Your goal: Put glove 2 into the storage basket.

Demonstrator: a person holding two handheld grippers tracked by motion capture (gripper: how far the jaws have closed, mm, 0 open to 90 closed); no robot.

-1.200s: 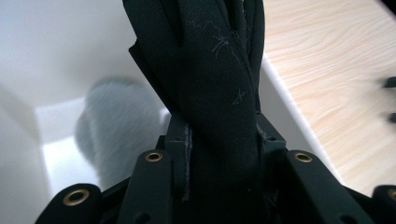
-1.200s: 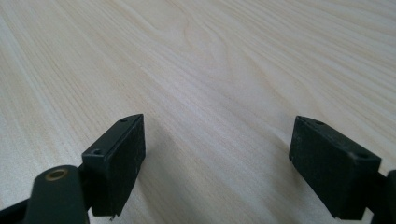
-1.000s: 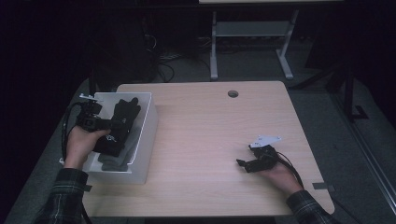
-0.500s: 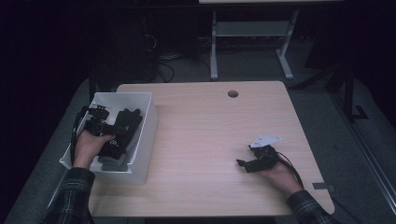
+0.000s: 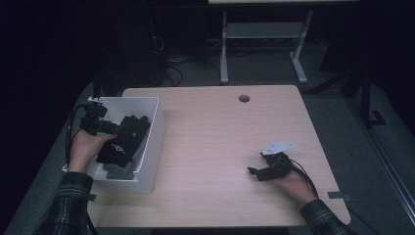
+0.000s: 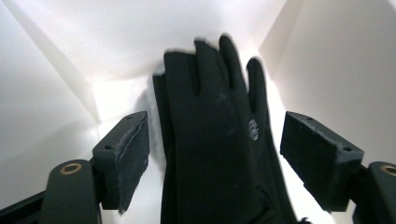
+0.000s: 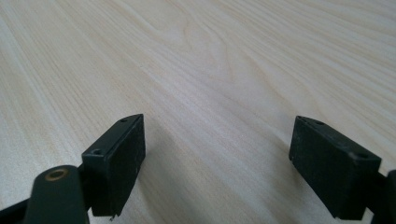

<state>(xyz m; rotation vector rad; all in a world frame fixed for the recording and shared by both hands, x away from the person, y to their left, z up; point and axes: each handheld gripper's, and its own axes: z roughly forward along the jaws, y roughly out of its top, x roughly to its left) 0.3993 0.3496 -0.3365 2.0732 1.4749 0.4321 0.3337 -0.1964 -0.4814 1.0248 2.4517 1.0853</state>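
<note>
Glove (image 6: 215, 140), black, bears a small pale logo, too blurred to read.

One white bin (image 5: 151, 142), one black glove (image 5: 122, 139), two tools, one table (image 5: 220, 132).

Black glove (image 6: 219, 140) cuff cut off by bottom edge, fingertips blurred against white bin (image 6: 327, 56).
</note>
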